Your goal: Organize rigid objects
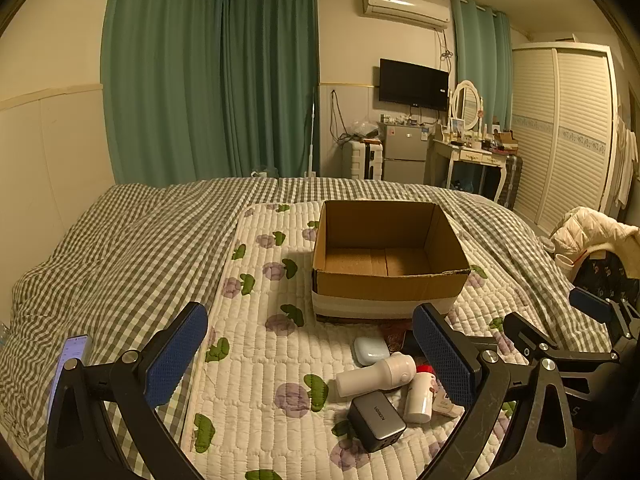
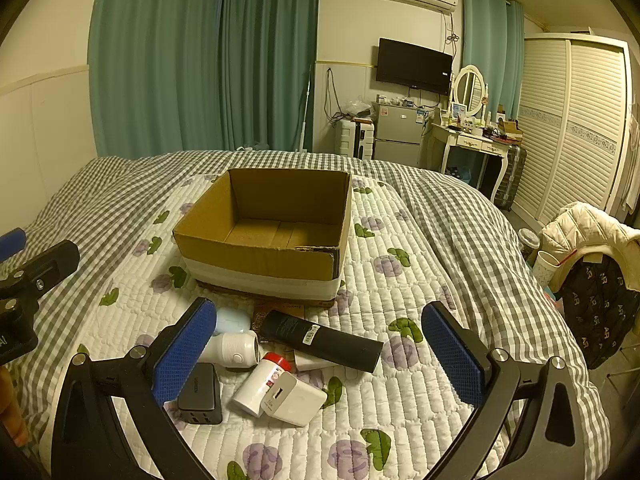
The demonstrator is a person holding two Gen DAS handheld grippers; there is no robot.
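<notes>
**Hovering over a cluster of small items before an empty box**

Hanging low over the quilted mat (image 2: 400, 412), the right gripper (image 2: 320, 356) has its blue pads spread wide, holding nothing. Nearest lie a grey charger (image 2: 200, 394), a white adapter (image 2: 294, 398) and a red-capped bottle (image 2: 262, 384) leaning up-right. Behind them a black remote (image 2: 322, 340) lies with its long axis left-to-right, beside a white cylinder (image 2: 234, 350) and a pale blue case (image 2: 232, 320).

Only the right view shows the remote whole; the left view hides most of it. The left gripper (image 1: 310, 354) is equally wide apart, level alongside. Farther back sits the open cardboard box (image 2: 256, 256).
</notes>
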